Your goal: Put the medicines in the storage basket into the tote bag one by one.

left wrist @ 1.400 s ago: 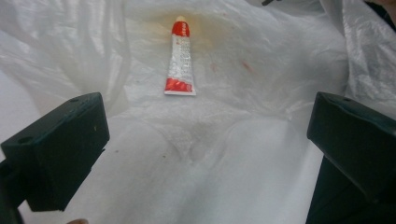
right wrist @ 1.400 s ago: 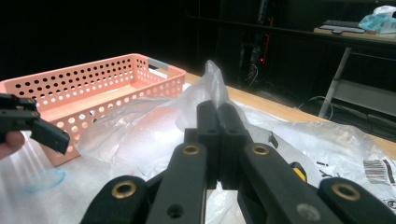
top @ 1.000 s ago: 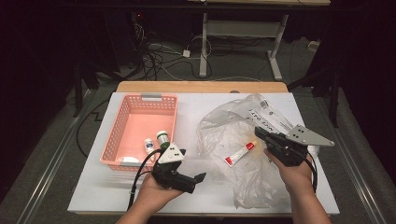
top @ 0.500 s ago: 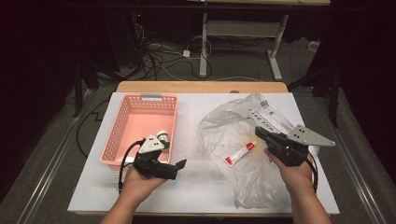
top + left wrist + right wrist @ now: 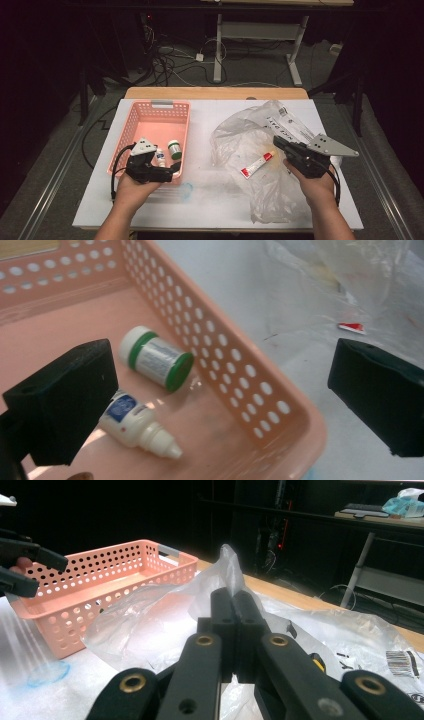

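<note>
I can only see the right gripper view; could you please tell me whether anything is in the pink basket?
Observer: Yes, a green-capped jar and a white dropper bottle lie on their sides in the basket.
Operator: Thank you. Is the left gripper holding either?
Observer: No, the left gripper is wide open and empty, straddling the basket's wall.
Operator: Is anything in the bag?
Observer: A red-capped white tube shows through the bag.
</note>
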`<action>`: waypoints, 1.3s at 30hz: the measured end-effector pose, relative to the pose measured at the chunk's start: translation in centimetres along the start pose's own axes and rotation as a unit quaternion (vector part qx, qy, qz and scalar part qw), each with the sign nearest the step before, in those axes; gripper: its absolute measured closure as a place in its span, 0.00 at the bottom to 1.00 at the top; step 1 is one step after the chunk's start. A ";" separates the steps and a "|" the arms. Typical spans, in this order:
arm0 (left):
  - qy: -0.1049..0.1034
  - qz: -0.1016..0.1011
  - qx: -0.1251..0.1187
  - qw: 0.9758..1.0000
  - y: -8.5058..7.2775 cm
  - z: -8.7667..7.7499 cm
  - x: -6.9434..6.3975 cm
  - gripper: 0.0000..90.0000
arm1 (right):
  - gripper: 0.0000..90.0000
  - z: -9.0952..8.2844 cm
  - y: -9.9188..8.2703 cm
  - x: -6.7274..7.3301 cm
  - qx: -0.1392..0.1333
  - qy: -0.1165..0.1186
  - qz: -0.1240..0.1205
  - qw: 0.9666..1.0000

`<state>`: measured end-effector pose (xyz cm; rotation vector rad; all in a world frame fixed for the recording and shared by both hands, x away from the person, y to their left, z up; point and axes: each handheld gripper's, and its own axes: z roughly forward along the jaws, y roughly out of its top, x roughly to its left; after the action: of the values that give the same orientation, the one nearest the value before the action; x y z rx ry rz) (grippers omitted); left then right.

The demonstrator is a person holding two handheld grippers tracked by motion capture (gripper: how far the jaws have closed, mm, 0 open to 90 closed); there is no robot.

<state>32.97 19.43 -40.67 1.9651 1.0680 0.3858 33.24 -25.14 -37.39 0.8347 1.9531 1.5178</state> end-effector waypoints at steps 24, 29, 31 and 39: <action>0.035 -0.042 -0.003 0.999 -1.0 -1.1 3.4 0.02 | 1.00 0.2 -0.1 0.1 0.003 0.001 0.002 1.000; 0.026 -0.033 -0.002 0.999 0.3 -0.7 3.2 0.03 | 1.00 0.2 -0.3 0.0 0.008 -0.001 0.002 1.000; 0.024 -0.031 0.001 0.999 1.0 -0.6 3.2 0.04 | 1.00 0.4 -0.3 0.0 0.009 0.000 0.002 1.000; 0.024 -0.037 0.006 0.999 3.3 0.7 4.0 0.04 | 1.00 0.4 -0.2 0.0 0.006 0.000 0.000 1.000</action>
<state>37.55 21.32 -38.94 1.9297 1.1719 0.3887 33.48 -24.91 -37.65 0.8402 1.9643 1.5061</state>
